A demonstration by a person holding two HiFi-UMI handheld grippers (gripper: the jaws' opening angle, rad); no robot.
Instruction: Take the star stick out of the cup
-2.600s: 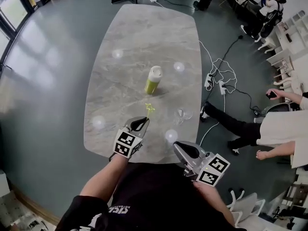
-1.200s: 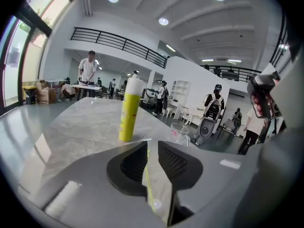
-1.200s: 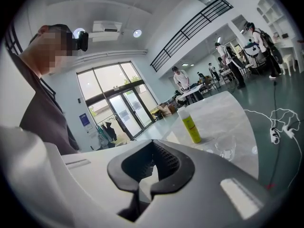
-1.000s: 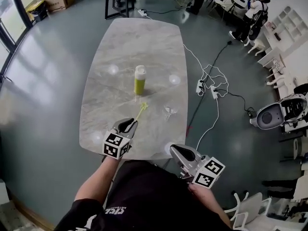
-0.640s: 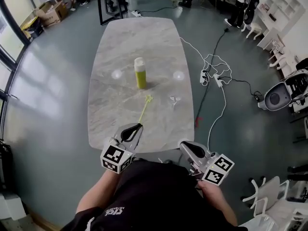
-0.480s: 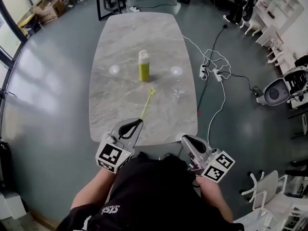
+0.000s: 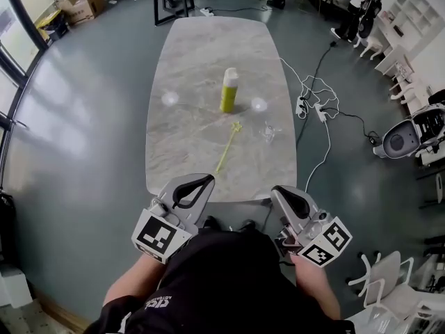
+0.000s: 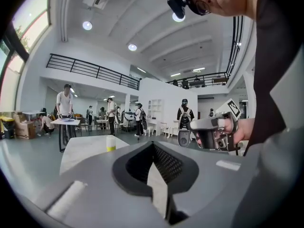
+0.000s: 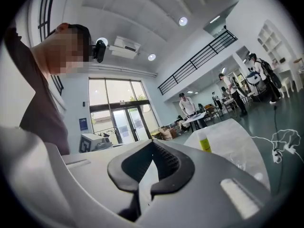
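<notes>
The yellow-green star stick (image 7: 229, 149) lies flat on the marble table (image 7: 201, 54), star end pointing away from me. A clear cup (image 7: 268, 131) rests on the table just right of the star. My left gripper (image 7: 210, 179) is shut and holds nothing; it hangs over the table's near edge, well short of the stick's lower end. In the left gripper view the left gripper (image 8: 153, 144) has its jaws meeting with nothing between them. My right gripper (image 7: 274, 190) is also shut and holds nothing, beside the table's near right corner; in the right gripper view the right gripper (image 9: 153, 141) shows touching jaws.
A yellow-green bottle (image 7: 229, 90) with a white cap stands upright mid-table beyond the stick, and shows again as the bottle (image 8: 110, 143) and the bottle (image 9: 204, 140). White cables and power strips (image 7: 311, 106) lie on the floor to the right. People stand around far tables.
Both grippers have drawn back from the table toward my body and risen. The left gripper, earlier close to the stick's lower end, is now apart from it. The stick stays lying on the table.
</notes>
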